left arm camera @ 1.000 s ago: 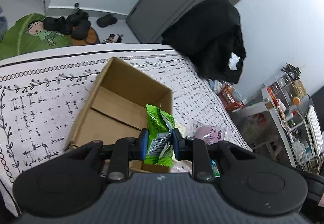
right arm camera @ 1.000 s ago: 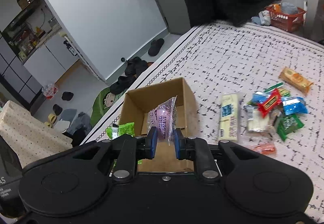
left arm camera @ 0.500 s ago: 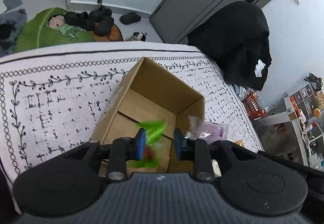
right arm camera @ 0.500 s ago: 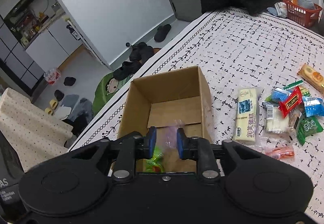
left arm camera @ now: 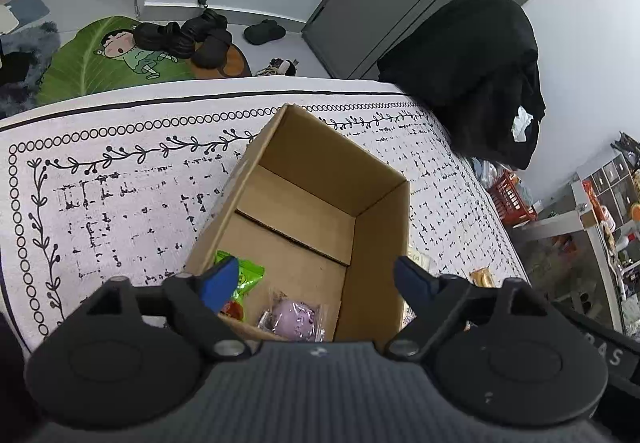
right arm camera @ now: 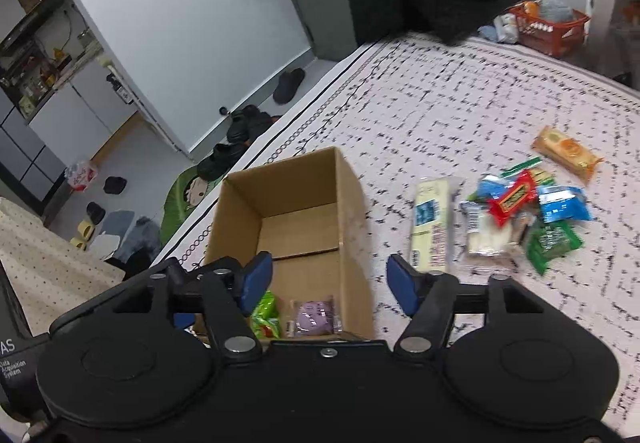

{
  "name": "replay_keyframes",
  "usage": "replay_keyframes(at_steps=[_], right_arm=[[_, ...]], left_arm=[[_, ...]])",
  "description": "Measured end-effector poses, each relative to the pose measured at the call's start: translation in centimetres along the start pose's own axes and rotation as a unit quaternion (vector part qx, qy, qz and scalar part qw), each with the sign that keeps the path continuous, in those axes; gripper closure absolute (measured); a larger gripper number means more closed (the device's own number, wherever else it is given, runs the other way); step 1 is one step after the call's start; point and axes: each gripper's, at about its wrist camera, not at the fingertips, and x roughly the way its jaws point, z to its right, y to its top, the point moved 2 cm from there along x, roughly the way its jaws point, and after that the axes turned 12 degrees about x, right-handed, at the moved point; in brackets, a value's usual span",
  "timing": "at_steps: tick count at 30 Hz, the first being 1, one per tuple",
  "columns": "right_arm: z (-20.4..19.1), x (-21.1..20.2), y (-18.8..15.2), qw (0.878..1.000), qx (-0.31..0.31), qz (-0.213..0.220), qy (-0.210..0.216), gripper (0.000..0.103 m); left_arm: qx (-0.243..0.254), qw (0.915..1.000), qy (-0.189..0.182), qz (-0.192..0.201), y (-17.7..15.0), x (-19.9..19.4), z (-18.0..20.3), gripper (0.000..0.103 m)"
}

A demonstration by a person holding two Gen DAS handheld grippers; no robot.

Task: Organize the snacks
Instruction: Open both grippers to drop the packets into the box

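The box (left arm camera: 320,179) is plain brown cardboard. In it lie a bright green packet (left arm camera: 248,277) and a clear one with a pale purple filling (left arm camera: 294,319). The cloth (left arm camera: 120,195) is white with black dashes and a border of rings and leafy vines. The pile (right arm camera: 520,211) shows blue, red, green, cream and orange wrappers. The pads (right arm camera: 256,281) are blue.

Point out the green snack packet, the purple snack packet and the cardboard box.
green snack packet (left arm camera: 249,277), left wrist view, on its upper printed face.
purple snack packet (left arm camera: 294,319), left wrist view, on its purple centre.
cardboard box (right arm camera: 294,179), right wrist view, on its far inner wall.
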Motion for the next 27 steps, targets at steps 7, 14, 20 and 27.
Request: replay_keyframes(at_steps=[7,14,20,27], right_arm=[[1.7,-2.4,-0.1,1.000,-0.004,0.024,-0.011,0.020],[3.8,-4.5,0.2,0.998,-0.009,0.051,-0.026,0.006],[6.0,-5.6,0.3,0.997,-0.003,0.069,-0.032,0.000],[8.2,-6.3,0.2,0.997,-0.001,0.073,-0.039,0.000]], left_arm=[[0.020,0.9997,0.007,0.011,-0.5,-0.8,1.2,0.012],[0.050,0.9986,0.000,0.021,-1.1,-1.7,3.0,0.001],[0.077,0.9963,-0.002,0.038,-1.5,-2.4,4.4,0.000],[0.102,0.9937,-0.009,0.045,-1.9,-2.9,6.0,0.000]])
